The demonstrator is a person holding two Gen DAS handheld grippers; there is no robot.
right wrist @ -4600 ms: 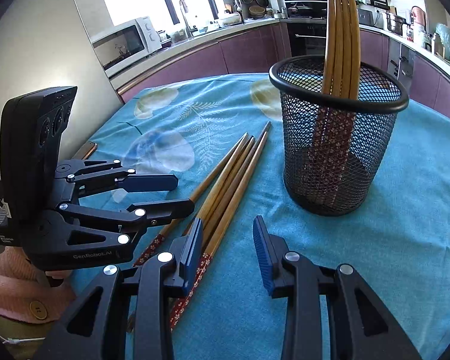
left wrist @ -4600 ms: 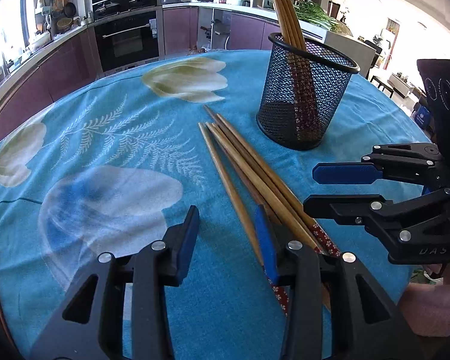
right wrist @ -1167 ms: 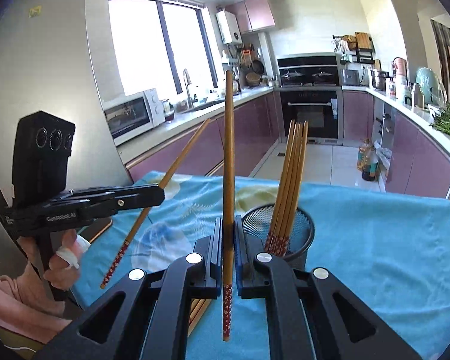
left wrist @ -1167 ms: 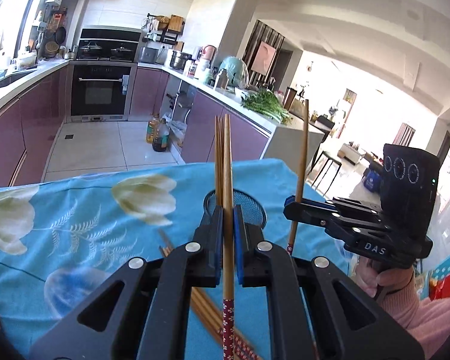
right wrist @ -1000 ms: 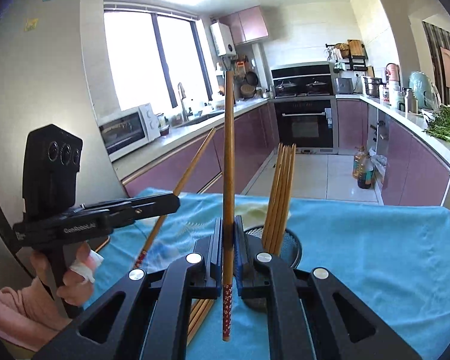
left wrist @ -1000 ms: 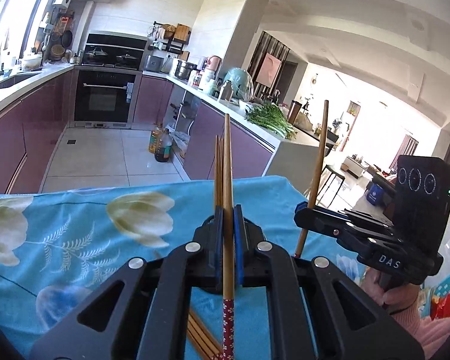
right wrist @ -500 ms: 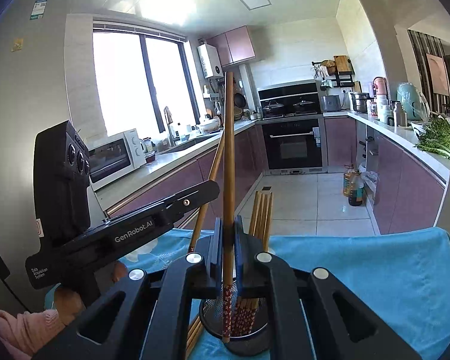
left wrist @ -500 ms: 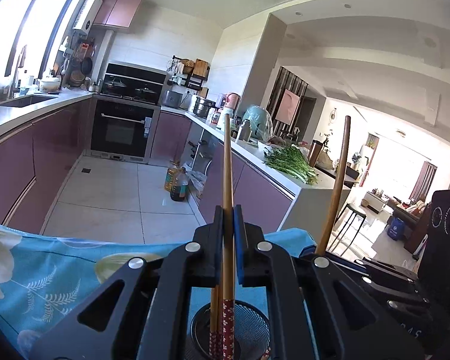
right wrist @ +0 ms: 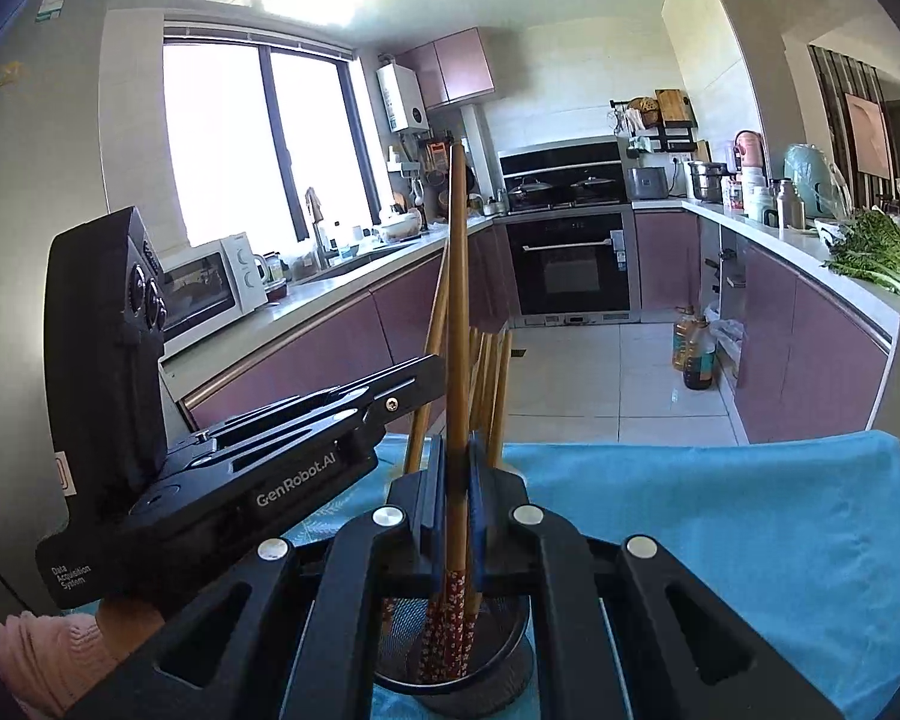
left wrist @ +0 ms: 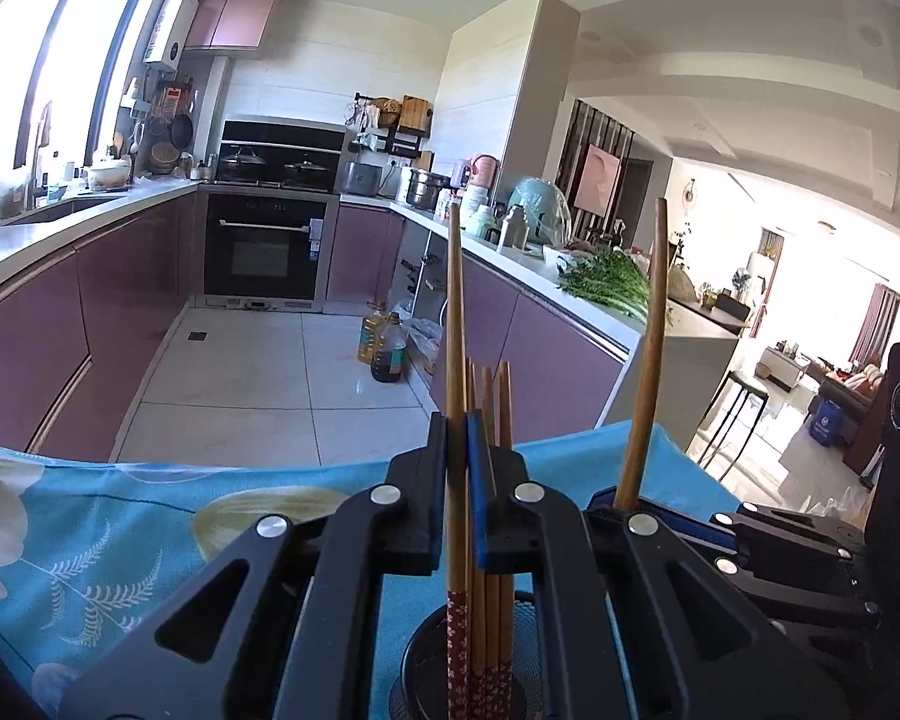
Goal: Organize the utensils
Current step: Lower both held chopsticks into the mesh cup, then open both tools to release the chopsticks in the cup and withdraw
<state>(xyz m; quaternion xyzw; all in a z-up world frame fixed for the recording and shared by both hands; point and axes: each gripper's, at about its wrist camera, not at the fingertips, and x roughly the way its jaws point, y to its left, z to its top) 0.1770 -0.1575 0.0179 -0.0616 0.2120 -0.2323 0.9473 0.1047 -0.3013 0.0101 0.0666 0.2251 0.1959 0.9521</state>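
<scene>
Between the blue pads of the left gripper (left wrist: 459, 498), a single wooden chopstick (left wrist: 455, 360) is standing upright, clamped at mid-length with its red-patterned end hanging over the mouth of a black mesh holder (left wrist: 417, 654). The vertical hold appears chosen so that the stick can drop straight in among the chopsticks already standing in the holder (left wrist: 491, 600).

Just beside it, the right gripper (right wrist: 457, 510) is clenching a second chopstick (right wrist: 457, 300) in the same way, upright and decorated end down, its lower tip hanging at or just within the holder's rim (right wrist: 513, 642). In the left wrist view that second stick is leaning slightly, rising from the right gripper's black fingers (left wrist: 678, 525).

Both tools are crowding over the one small opening, which seems to be why they are sitting so close together, nearly side by side. Whether either tip is touching the holder's floor cannot be told from these views.

Around the holder, a turquoise floral tablecloth (left wrist: 108, 534) is covering the table, and a person's pink knitted sleeve (right wrist: 36, 654) is showing beneath the left tool. Beyond lie purple kitchen cabinets (right wrist: 822, 336), a black oven (right wrist: 570, 264) and a white microwave (right wrist: 216, 282) under the window.
</scene>
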